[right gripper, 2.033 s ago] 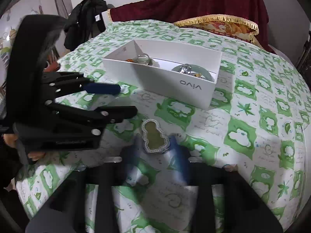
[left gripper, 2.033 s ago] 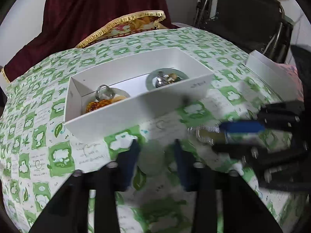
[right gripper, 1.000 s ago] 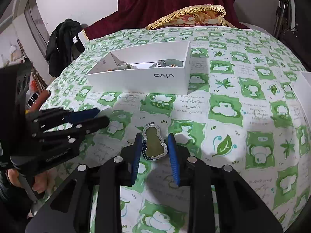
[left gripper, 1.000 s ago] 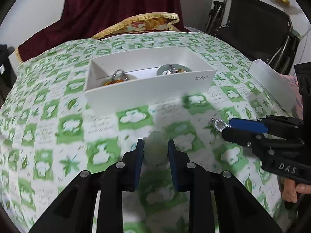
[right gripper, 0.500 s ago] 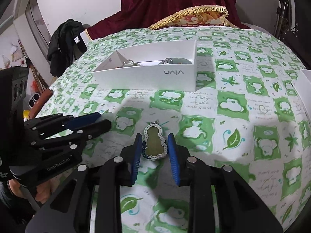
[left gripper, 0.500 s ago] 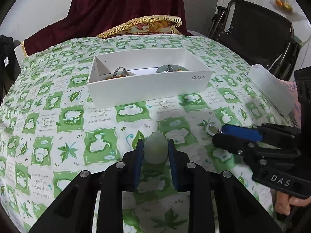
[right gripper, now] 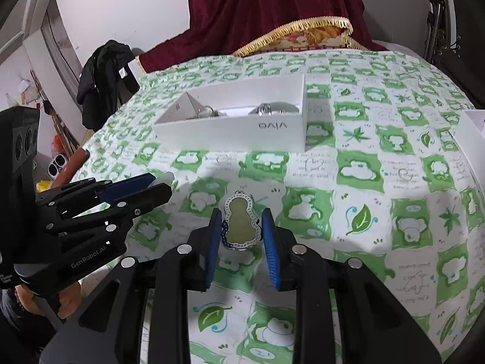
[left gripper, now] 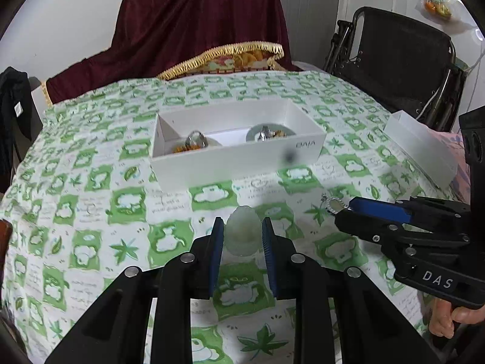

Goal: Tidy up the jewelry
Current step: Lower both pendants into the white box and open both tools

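Observation:
My left gripper (left gripper: 242,236) is shut on a pale green jade stone (left gripper: 242,230), held above the tablecloth. My right gripper (right gripper: 241,227) is shut on a gourd-shaped green pendant with a silver rim (right gripper: 241,223). The same pendant (left gripper: 332,204) pokes from the right gripper's tips in the left wrist view. In the right wrist view the left gripper (right gripper: 157,186) shows at the left with the pale stone (right gripper: 165,178) at its tips. A white open box (left gripper: 239,163) (right gripper: 242,132) lies farther back, with a ring, orange beads and a greenish disc inside.
A green-and-white patterned cloth (left gripper: 91,200) covers the round table. A second white box (left gripper: 421,148) lies at the right edge. A dark red drape (left gripper: 197,24) and a gold-fringed cushion (left gripper: 230,57) stand behind the table, and a black chair (left gripper: 400,54) at back right.
Both grippers have pulled back from the white box and risen a little, each still holding its piece. The box looks farther away now.

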{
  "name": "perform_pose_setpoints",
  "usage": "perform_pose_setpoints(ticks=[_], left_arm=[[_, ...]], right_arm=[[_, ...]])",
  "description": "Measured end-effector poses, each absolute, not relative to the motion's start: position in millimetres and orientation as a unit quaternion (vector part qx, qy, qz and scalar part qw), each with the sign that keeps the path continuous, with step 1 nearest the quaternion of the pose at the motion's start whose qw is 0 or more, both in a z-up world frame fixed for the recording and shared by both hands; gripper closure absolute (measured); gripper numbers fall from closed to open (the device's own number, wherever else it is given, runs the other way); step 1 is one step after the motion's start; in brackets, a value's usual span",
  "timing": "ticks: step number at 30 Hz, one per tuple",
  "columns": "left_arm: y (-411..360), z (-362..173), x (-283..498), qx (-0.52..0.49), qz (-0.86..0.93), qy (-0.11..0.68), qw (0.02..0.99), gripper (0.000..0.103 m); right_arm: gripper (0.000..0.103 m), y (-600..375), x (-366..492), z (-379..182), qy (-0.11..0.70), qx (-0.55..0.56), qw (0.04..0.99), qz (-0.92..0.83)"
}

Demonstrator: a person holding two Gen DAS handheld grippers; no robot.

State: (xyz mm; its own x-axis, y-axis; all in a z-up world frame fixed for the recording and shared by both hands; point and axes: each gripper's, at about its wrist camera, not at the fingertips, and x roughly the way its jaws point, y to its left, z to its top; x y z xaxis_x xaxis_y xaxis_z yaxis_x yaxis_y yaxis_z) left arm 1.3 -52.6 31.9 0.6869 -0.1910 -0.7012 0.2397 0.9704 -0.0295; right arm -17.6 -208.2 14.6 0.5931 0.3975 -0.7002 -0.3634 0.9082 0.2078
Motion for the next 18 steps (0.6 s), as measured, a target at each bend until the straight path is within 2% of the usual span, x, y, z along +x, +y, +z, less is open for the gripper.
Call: perform_pose_setpoints(ticks=[18], left_arm=[[-48, 103, 17, 0.042, -0.095, 0.292, 0.951, 0.077]], right_arm=[[0.077, -206, -2, 108, 0.289, 0.03, 0.931, 0.221]])
